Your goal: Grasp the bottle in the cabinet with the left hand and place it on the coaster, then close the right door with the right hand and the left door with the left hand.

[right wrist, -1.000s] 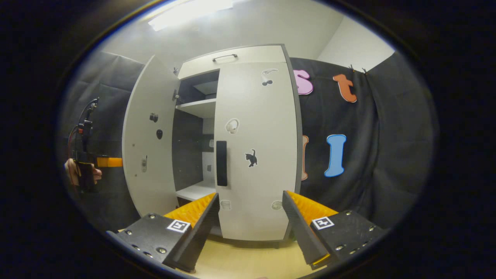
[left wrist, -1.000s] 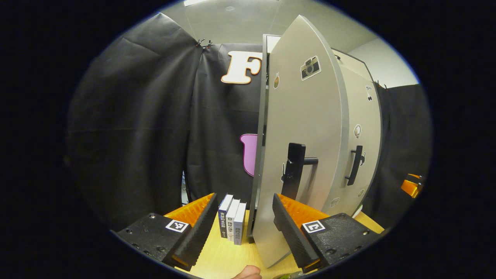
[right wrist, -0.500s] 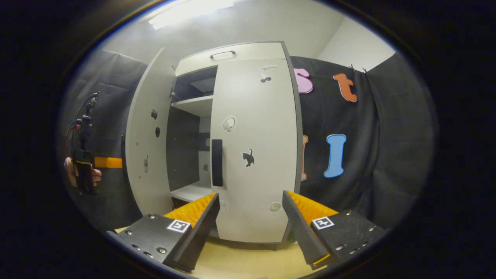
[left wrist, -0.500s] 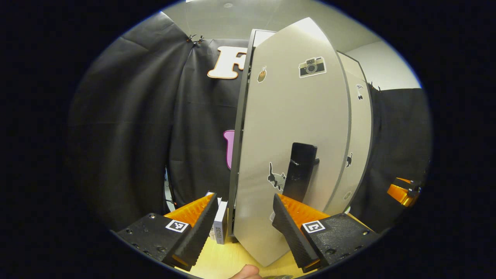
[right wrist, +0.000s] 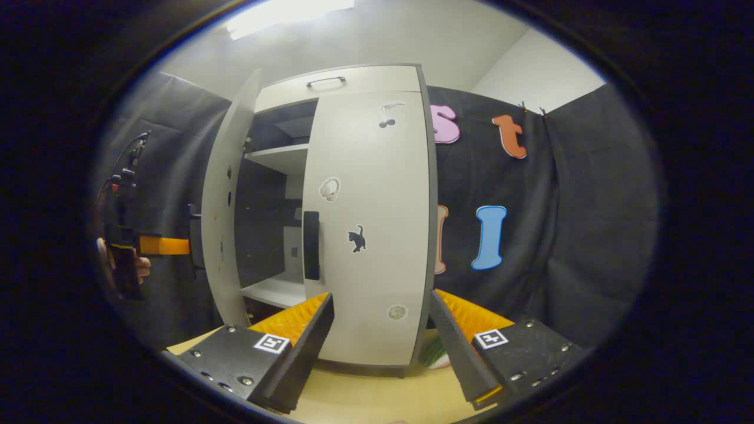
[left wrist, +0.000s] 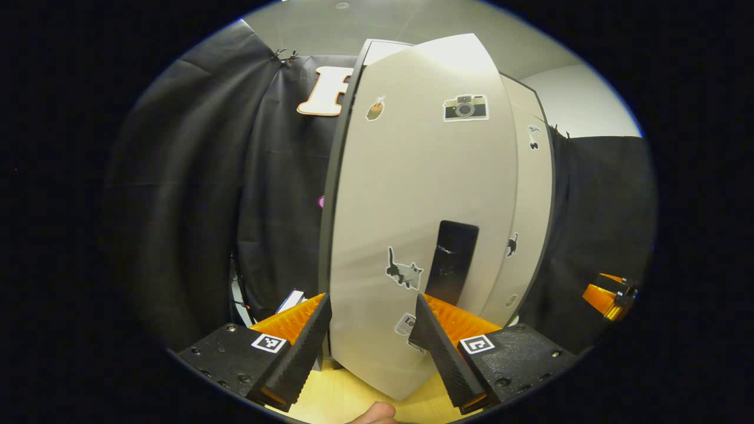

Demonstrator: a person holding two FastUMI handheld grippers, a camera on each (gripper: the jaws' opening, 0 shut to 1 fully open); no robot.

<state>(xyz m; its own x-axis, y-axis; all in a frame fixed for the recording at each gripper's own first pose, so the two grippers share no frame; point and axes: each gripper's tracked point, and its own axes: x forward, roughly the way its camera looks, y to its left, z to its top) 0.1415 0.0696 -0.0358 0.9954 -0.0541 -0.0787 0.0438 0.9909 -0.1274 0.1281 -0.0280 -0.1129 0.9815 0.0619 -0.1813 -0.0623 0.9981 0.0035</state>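
Facing left door [left wrist: 412, 235], left tongs [left wrist: 370, 335] apparently touching.

Books [left wrist: 293, 298]: mostly hidden behind the left gripper's finger and the left door [left wrist: 412, 235]; count cannot be told
Cabinet interior [right wrist: 277, 200]: partly screened by both doors; contents too dark to tell
Green-and-white item [right wrist: 436, 353]: cut off by the right door [right wrist: 371, 235] and a gripper finger; cannot be identified
Door stickers [left wrist: 405, 323]: lowest one half covered by a finger
Hand [left wrist: 374, 413]: cut off by the lower edge
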